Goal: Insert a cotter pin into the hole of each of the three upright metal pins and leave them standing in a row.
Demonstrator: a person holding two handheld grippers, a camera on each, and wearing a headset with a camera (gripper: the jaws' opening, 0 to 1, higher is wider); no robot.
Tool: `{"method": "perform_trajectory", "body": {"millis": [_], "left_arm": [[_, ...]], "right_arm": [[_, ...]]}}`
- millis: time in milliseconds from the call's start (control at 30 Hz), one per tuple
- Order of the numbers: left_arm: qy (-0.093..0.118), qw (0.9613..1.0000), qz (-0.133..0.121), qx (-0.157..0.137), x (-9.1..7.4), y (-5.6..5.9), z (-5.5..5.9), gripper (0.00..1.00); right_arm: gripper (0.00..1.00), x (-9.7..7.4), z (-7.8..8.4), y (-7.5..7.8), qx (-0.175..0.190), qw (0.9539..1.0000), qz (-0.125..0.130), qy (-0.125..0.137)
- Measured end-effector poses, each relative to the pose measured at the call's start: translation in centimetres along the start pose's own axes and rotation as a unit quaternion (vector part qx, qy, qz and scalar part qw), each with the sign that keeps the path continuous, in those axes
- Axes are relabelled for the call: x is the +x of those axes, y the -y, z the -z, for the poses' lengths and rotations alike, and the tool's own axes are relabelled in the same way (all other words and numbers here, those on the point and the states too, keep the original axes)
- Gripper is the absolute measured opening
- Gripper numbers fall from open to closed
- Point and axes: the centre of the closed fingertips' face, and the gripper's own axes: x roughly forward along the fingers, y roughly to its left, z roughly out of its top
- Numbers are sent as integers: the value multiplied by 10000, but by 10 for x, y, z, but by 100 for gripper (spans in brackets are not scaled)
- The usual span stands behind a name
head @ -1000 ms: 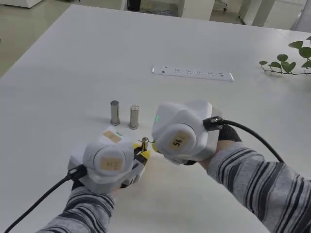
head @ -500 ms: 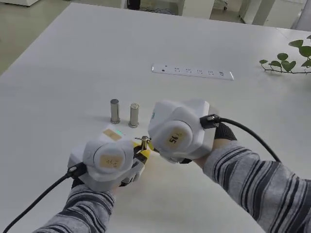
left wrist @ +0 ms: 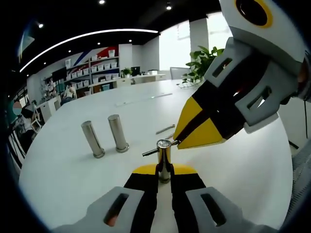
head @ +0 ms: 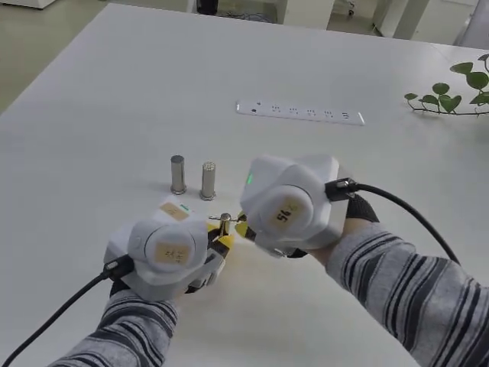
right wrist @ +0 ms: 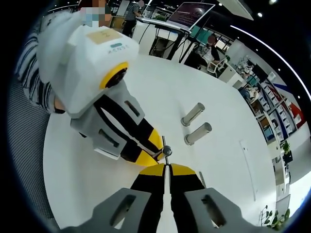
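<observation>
The left gripper [left wrist: 164, 171] is clamped shut on the lower shaft of a pin [left wrist: 164, 154] and holds it upright at the bench [head: 92, 115]; whether its foot touches the surface cannot be told. The right gripper [right wrist: 166, 168] is closed on a cotter pin [left wrist: 150, 152] and meets the pin from the opposite side, its yellow tips almost touching the pin's head. The cotter pin crosses the head at the level of the hole, and its free end pokes out on the side away from the right gripper. It likely runs through the hole, but it could merely lie across the head. The main risk is a push off the hole's axis, which could bend or jam the thin wire or twist the pin in the left gripper's hold. If the right gripper releases before the cotter pin is seated, it may slide back out and drop. The two grippers are so close that their tips could knock together and jolt the pin loose. Two other pins [left wrist: 118, 133] stand just beyond the left gripper, left of its jaws. A wide swing while setting this pin down could topple them and spoil the row.
</observation>
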Motion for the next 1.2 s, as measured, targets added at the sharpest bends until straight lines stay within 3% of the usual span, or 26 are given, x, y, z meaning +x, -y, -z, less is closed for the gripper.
{"method": "perform_trajectory", "body": {"millis": [633,767,933,1100,1200], "left_arm": [[-6,10000,52,-14,0,0,0,5],[-8,10000,55,-17,0,0,0,5],[-28,10000,29,-10,-1,-2,0,5],[-86,9998,-112,105,-4,-12,2,5],[-89,9998,-159,19,-6,-20,3,5]], "right_arm": [[0,1,-6,0,84,9999,-3,139],[0,-1,-7,1,285,9993,26,230],[9,-4,0,5,495,9985,159,193],[12,-7,6,8,898,9954,251,243],[13,-9,11,8,1126,9929,273,262]]}}
